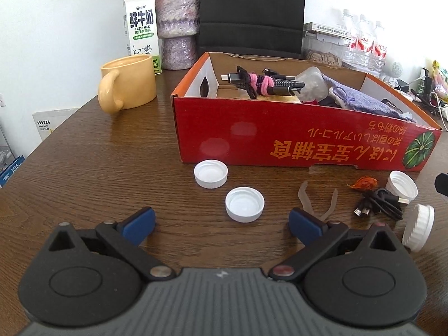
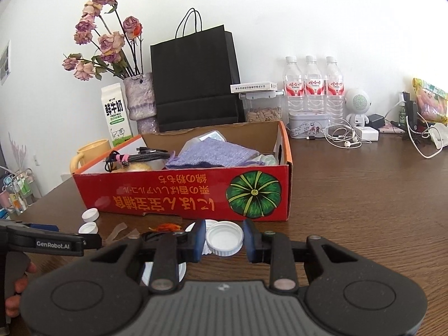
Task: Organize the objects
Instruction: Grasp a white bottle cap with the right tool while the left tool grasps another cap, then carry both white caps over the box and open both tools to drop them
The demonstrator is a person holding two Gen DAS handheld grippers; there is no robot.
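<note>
The milk carton (image 1: 142,30) carries large green Chinese characters 鲜牛奶 with "FRESH MILK" printed beneath, above a drawing of a cow; the red cardboard box (image 2: 173,196) bears orange Japanese and Chinese lettering on its front wall, printed upside down, beside a green pumpkin picture; the side of the left gripper (image 2: 53,245) reads "GenRobot.AI" in white; the three water bottles (image 2: 313,86) have red labels with white characters, too small to read; the flat white box (image 2: 253,87) shows a line of unreadable print.
</note>
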